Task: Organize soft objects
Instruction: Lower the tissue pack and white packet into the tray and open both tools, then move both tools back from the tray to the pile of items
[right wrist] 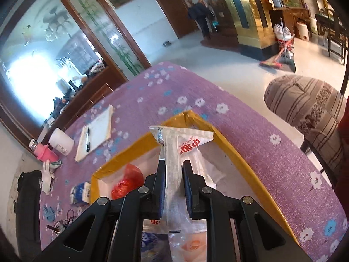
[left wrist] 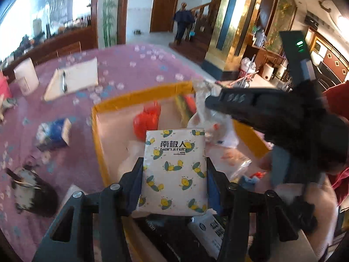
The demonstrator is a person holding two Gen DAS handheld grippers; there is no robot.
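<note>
The left gripper (left wrist: pixel 174 172) is holding a white tissue pack (left wrist: pixel 174 170) printed with yellow lemons, its jaws pressing the pack's two long sides, and the pack is hanging just over the near part of the yellow-rimmed box (left wrist: pixel 139 95); the right gripper (right wrist: pixel 173 187) is pinching a clear, crinkled plastic packet (right wrist: pixel 174 150) with red print, its jaws nearly together on the thin film, also above the box. Judging from how things are lying, the sorting is looking roughly midway: inside the box a red plastic bag (left wrist: pixel 146 122) and a loose white plastic bag (left wrist: pixel 218 128) are already sitting, while the two held items are not yet set down. Left of the box, on the purple flowered tablecloth (left wrist: pixel 130 65), a blue-and-white pack (left wrist: pixel 53 135) is waiting outside, likely still to be gathered. Farther beyond the box, a notepad with a pen (left wrist: pixel 72 80) and a white cylinder (left wrist: pixel 26 76) are resting on the cloth
</note>
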